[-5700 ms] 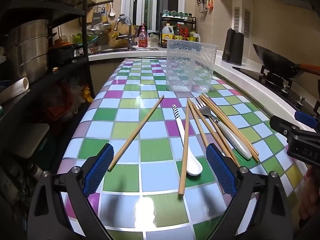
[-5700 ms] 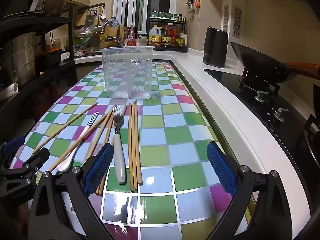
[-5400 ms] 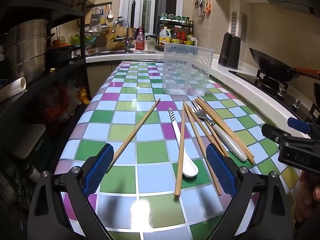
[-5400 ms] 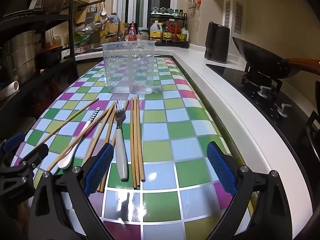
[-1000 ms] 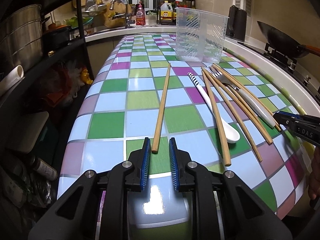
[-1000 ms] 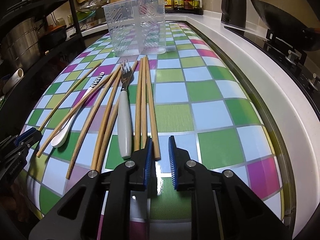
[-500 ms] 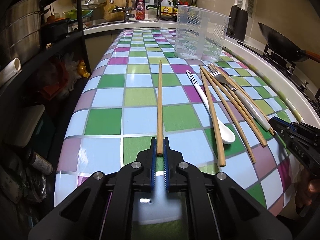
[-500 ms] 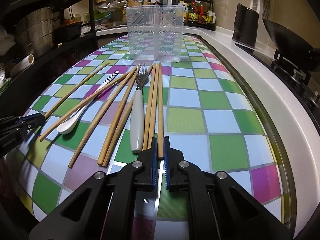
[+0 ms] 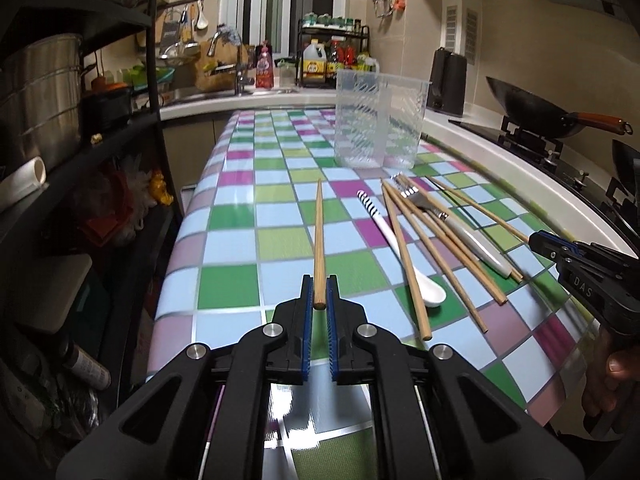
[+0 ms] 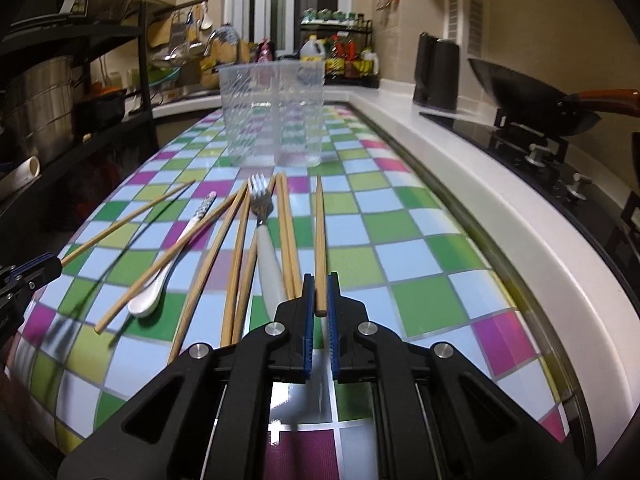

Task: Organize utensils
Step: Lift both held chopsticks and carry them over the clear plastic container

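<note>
One chopstick (image 9: 319,240) is pinched at its near end by the left gripper (image 9: 319,300) and points straight ahead. A second chopstick (image 10: 319,240) is clamped likewise in the right gripper (image 10: 319,300). The fork (image 10: 264,240), spoon (image 10: 160,276) and loose chopsticks (image 10: 236,264) are seen lying between the grippers; the clear holder (image 10: 272,116) stands ahead. The loose chopsticks' near ends are hidden behind the right gripper.

tabletop (image 9: 280,240): green, pale-blue, magenta checks | chopsticks (image 9: 436,248): tan | spoon (image 9: 400,248): white, striped handle tip | fork (image 10: 266,252): white handle | tongs (image 9: 319,304): black, blue pads | wok (image 9: 528,108): black, orange handle
</note>
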`<state>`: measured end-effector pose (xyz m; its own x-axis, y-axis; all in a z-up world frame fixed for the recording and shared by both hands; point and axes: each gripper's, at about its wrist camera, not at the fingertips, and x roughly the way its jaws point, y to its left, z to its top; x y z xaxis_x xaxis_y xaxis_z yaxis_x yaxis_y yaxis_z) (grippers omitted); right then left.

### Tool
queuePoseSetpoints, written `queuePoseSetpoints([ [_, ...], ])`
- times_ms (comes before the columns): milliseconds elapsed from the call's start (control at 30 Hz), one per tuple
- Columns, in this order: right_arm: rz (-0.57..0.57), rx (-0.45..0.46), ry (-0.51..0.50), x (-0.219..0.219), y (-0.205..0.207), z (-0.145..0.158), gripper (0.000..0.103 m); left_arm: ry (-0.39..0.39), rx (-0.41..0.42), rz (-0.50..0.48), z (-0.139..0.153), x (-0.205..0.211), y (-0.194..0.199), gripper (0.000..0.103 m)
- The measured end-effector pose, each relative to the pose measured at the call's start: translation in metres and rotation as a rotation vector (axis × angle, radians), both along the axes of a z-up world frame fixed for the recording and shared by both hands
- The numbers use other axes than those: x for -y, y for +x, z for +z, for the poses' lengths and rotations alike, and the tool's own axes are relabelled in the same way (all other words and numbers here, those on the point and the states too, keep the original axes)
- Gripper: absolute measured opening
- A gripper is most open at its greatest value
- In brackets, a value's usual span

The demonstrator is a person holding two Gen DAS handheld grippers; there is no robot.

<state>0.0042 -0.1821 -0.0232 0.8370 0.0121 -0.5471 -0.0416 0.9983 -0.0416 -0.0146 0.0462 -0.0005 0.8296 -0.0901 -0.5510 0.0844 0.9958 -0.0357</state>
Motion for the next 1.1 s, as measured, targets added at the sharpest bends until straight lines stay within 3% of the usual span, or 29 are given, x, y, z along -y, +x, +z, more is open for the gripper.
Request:
queuePoseSetpoints([
  [300,-0.082,0.107,-0.016,0.011,-0.020,0.024,0.006,0.017,0.099,-0.019,0.016,0.005,-0.005,0.006],
  [667,-0.051,0.200,-0.052,0.016,-0.028,0.069,0.006,0.038,0.246,-0.026,0.059,0.014,-0.005,0.006],
  [1100,-0.015,0.252,-0.021,0.020,-0.014,0.125,0.006,-0.017,0.315,-0.043,0.114,0.019,0.019,0.006],
])
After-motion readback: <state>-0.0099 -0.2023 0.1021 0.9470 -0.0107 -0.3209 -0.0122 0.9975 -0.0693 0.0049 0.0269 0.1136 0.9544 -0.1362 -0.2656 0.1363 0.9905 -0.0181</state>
